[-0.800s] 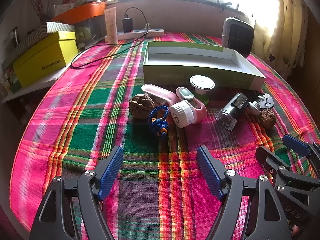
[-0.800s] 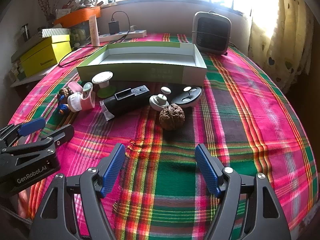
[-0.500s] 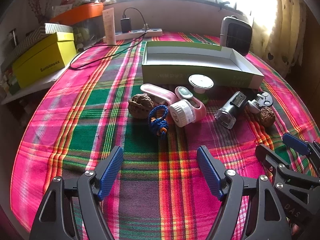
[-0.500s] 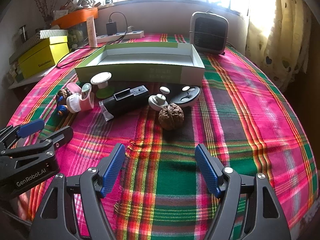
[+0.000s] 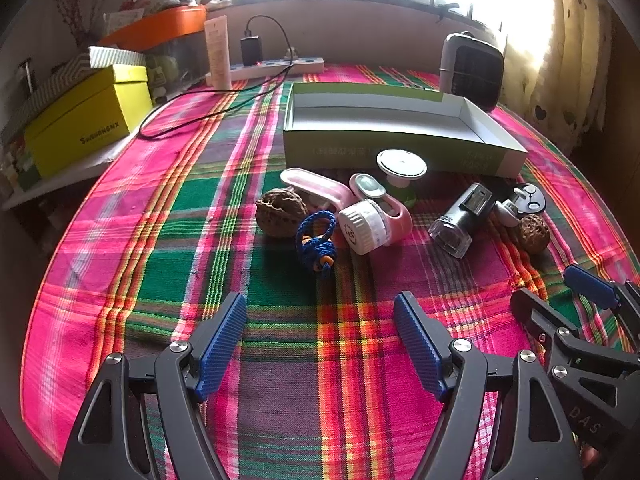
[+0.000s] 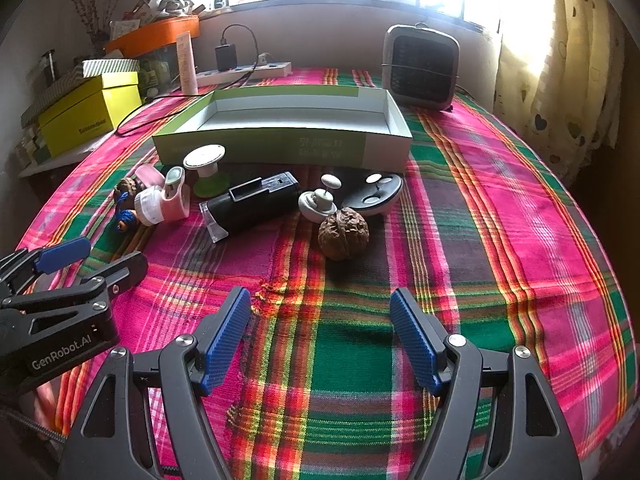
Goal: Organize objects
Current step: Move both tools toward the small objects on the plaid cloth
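Note:
An empty green-and-white box (image 5: pixel 400 136) (image 6: pixel 280 136) lies open on the plaid cloth. In front of it sits a row of small things: a walnut (image 5: pixel 280 216), a blue cord loop (image 5: pixel 316 240), a pink-and-white device (image 5: pixel 372 220) (image 6: pixel 164 200), a white-topped green stand (image 5: pixel 401 168) (image 6: pixel 206 164), a black device (image 5: pixel 460 216) (image 6: pixel 256 200), a white knob (image 6: pixel 318 202), a black disc (image 6: pixel 374 196) and a second walnut (image 6: pixel 344 232) (image 5: pixel 534 232). My left gripper (image 5: pixel 320 340) is open, short of the cord loop. My right gripper (image 6: pixel 320 336) is open, short of the second walnut.
A small grey heater (image 6: pixel 420 68) stands behind the box on the right. A yellow box (image 5: pixel 84 120), an orange-lidded bin (image 5: pixel 160 32), a tube (image 5: pixel 218 54) and a power strip with a black cable (image 5: pixel 276 66) line the back left. A curtain (image 6: pixel 560 60) hangs at right.
Both views have shifted only slightly; the objects sit a little lower and closer in frame. Both grippers stay open and nothing on the cloth has moved.

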Motion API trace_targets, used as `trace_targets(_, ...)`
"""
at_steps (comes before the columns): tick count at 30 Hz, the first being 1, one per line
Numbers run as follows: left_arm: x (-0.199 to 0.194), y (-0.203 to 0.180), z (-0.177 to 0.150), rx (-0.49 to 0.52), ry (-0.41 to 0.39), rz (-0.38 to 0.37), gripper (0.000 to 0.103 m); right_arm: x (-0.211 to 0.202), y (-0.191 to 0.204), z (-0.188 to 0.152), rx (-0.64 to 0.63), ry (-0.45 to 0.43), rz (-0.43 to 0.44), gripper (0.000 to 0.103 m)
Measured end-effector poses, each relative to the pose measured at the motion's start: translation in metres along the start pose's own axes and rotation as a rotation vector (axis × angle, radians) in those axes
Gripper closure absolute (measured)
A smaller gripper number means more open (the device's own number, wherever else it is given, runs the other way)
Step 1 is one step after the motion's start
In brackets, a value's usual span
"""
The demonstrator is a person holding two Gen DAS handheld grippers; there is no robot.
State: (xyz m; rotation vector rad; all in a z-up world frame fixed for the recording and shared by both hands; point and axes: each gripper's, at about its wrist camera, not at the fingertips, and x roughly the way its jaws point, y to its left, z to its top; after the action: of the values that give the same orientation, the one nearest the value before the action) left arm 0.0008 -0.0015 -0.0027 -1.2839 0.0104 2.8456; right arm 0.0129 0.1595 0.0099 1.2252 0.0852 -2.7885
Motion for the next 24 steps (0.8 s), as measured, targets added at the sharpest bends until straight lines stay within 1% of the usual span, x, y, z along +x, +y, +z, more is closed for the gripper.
trace_targets(5,0.0015,0.0009,0.0029,0.015,0.008,-0.016,0.027,0.0000,-0.0017,-0.0005,-0.016,0.000,0.020,0.030)
trace_targets(15,0.0028,-0.0011,0.0063,0.006,0.008,-0.007,0.027,0.0007,-0.0015,0.0000,-0.010,0.001,0.011,0.030)
trace_targets(24,0.0047,0.0002,0.0091,0.007,0.013,-0.012,0.027,0.0029,-0.0046,0.0038,-0.028,0.020,0.038,0.031)
